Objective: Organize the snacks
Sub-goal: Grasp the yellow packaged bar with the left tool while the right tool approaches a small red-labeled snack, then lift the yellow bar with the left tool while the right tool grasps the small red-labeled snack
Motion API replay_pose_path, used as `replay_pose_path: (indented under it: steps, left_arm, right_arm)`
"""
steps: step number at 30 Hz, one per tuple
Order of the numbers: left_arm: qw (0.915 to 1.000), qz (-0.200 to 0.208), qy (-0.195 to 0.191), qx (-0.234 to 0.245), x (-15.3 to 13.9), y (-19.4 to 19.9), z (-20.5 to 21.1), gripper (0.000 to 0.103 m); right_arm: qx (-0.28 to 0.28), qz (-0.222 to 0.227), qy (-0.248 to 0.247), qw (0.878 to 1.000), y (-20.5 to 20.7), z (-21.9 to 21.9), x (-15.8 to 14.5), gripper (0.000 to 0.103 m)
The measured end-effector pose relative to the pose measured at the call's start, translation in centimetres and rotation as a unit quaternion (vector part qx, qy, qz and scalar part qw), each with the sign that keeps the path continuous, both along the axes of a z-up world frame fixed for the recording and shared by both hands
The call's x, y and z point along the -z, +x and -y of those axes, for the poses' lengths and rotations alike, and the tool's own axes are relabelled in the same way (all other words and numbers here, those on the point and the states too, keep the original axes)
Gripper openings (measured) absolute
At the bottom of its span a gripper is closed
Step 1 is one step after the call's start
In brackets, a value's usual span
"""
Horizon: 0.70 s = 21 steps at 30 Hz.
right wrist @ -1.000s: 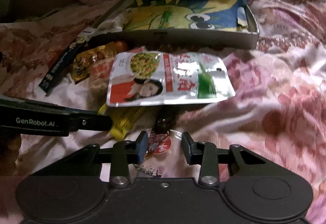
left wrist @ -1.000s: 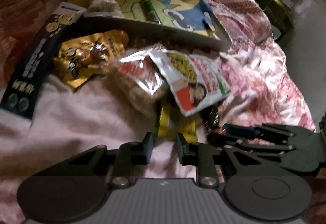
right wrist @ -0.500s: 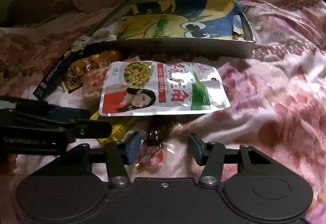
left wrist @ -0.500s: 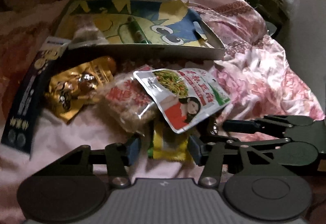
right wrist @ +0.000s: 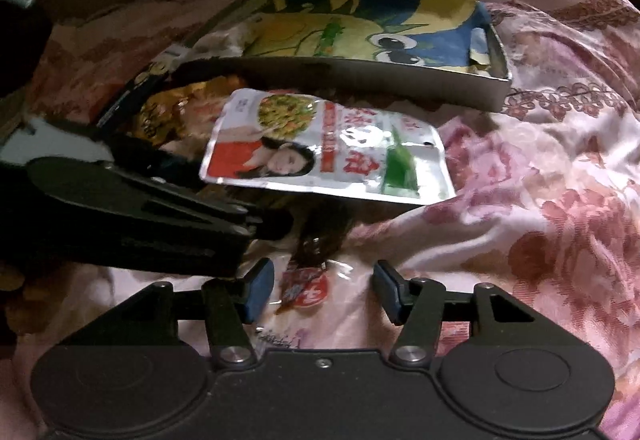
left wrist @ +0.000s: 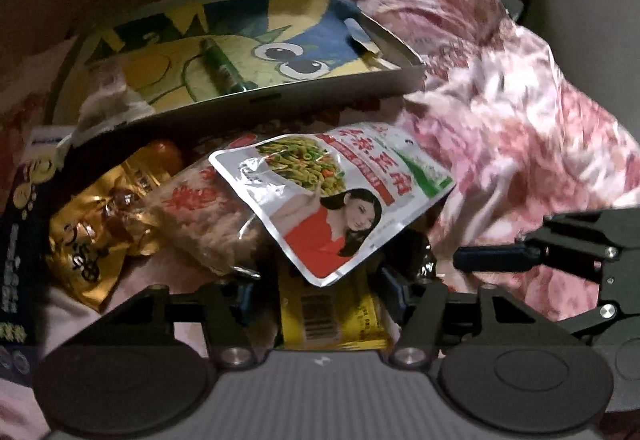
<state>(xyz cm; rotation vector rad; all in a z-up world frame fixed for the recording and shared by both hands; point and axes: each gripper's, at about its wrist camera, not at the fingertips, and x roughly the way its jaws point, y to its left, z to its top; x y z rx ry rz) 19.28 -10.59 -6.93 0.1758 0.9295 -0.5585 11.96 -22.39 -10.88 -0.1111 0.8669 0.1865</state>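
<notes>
Now picking: left gripper [left wrist: 316,294] jaws just widened, straddling flat yellow barcode packet [left wrist: 332,314]; right gripper [right wrist: 324,292] also spread over small red-label clear sachet [right wrist: 306,286]. Next, closing, then carrying into shallow cartoon-printed cardboard tray [left wrist: 340,92].

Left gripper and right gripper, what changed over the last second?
Left gripper jaws have just been opening around the yellow packet; right gripper jaws have just been opening around the small red-label packet. Neither grips. The silver pouch and box stayed put.
</notes>
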Motion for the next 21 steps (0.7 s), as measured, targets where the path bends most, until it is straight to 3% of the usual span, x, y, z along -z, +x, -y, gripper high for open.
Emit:
replay_pose_path:
  steps: [2,6,10,15,18,21]
  left_arm:
    - [0.9999,0.004,0.012,0.002,-0.1,-0.2,0.1,0.053]
    - [0.9998,-0.001,0.017,-0.004,-0.3,-0.5,-0.2,0.053]
    - [0.9996,-0.013,0.022,-0.012,-0.7,-1.7,-0.8,0.053]
    - [0.9991,-0.028,0.027,-0.018,-1.1,-3.8,-1.7,0.053]
    - [0.999,-0.028,0.029,-0.021,-1.1,-4.1,-1.8,0.053]
    - [0.9988,-0.035,0.022,-0.027,-1.1,-3.7,-1.9,0.053]
  right_arm:
    - [-0.006,0.004,-0.013,1.0,0.1,-0.5,0.2,0.058]
    - [-0.006,0.008,-0.021,1.0,-0.2,-0.6,-0.1,0.041]
    - [-0.003,-0.004,-0.013,1.0,-1.0,-0.3,-0.5,0.038]
    - [0.008,-0.012,0.015,1.0,-1.3,0.3,-0.7,0.038]
    - [0.022,-0.012,0.043,0.999,-0.5,1.1,-0.6,0.048]
    - [0.019,0.006,0.018,1.0,0.4,0.7,-0.3,0.053]
